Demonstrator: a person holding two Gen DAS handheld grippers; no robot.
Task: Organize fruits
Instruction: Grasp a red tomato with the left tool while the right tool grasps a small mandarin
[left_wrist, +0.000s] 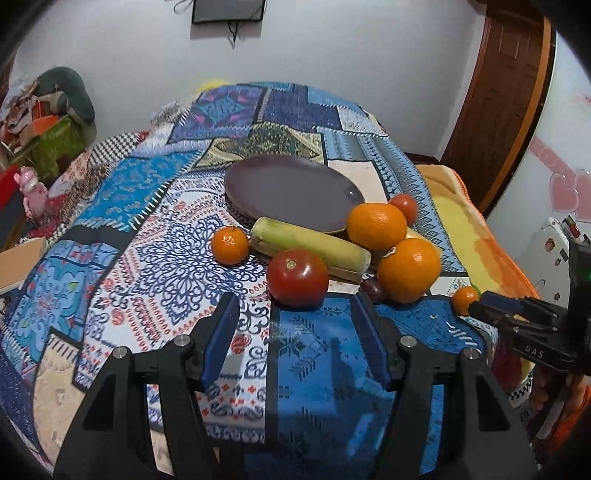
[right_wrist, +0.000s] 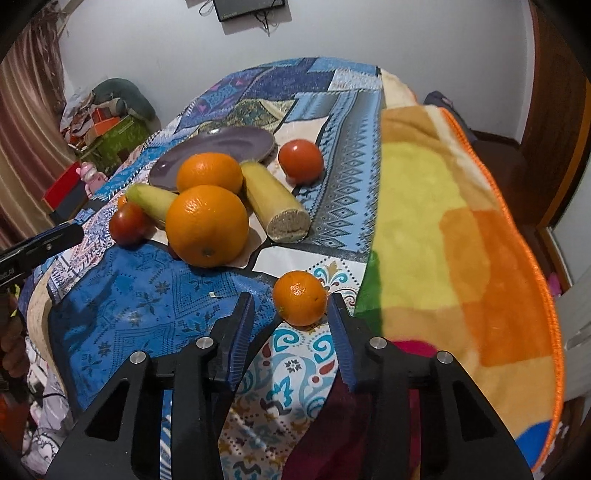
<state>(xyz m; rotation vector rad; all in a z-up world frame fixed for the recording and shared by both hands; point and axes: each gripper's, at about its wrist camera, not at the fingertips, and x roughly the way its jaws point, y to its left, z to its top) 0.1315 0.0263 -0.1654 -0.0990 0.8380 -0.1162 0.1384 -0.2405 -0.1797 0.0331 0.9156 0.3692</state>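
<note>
Blue-padded tongs over fruit on patterned cloth.
Left tongs (left_wrist: 295, 314) stand half open, empty, just short of a tomato (left_wrist: 297, 277). Right tongs (right_wrist: 291, 314) are narrower, flanking a small orange (right_wrist: 300, 297); right pad at its side, contact unclear. Oranges, cane pieces lie beside a purple plate (left_wrist: 291, 192).

Patterned bed (left_wrist: 177, 229) (plate (left_wrist: 291, 192), fruit (left_wrist: 297, 277))

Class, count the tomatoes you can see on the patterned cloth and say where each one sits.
2. One tomato lies nearest the left claw, in front of the cut stalk. The other tomato sits beside the purple plate. More may be hidden behind the oranges.
</note>
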